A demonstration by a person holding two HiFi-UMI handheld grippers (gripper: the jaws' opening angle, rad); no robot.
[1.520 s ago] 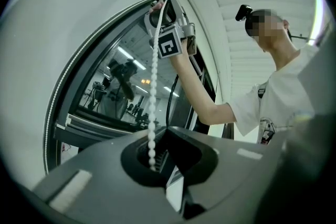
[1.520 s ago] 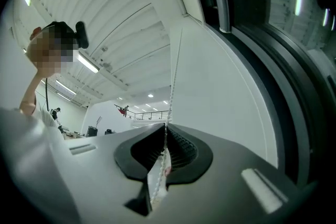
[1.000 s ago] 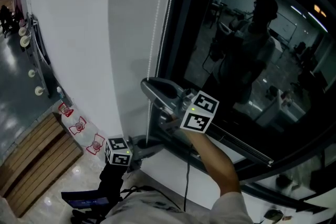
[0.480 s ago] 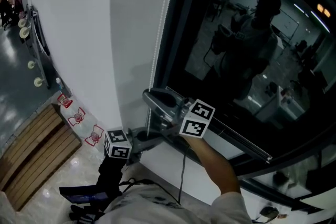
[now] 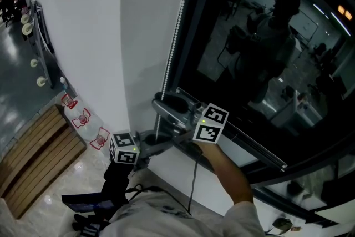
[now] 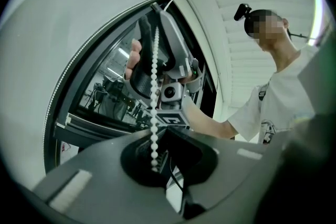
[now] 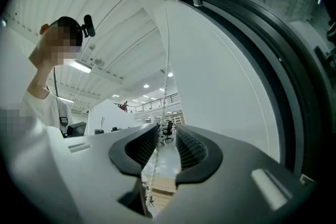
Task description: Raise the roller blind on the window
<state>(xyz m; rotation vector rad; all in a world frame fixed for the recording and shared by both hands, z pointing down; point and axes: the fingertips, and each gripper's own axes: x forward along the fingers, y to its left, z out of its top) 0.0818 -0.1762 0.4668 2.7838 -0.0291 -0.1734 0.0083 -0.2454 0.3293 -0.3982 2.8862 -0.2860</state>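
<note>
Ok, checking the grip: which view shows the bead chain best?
The left gripper view: the bead chain runs sharp into the shut left gripper. The right gripper view shows it thin inside the right gripper, jaws just opening; the head view, a dotted line.

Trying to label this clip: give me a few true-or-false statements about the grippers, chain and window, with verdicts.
The left gripper is shut on the bead chain. True.
The right gripper clamps the chain. False: its jaws have just been opening and stand apart, with the chain running loose between them.
The right gripper is higher along the chain than the left. True.
The window shows bright daylight. False: it is dark and mirrors the person.
</note>
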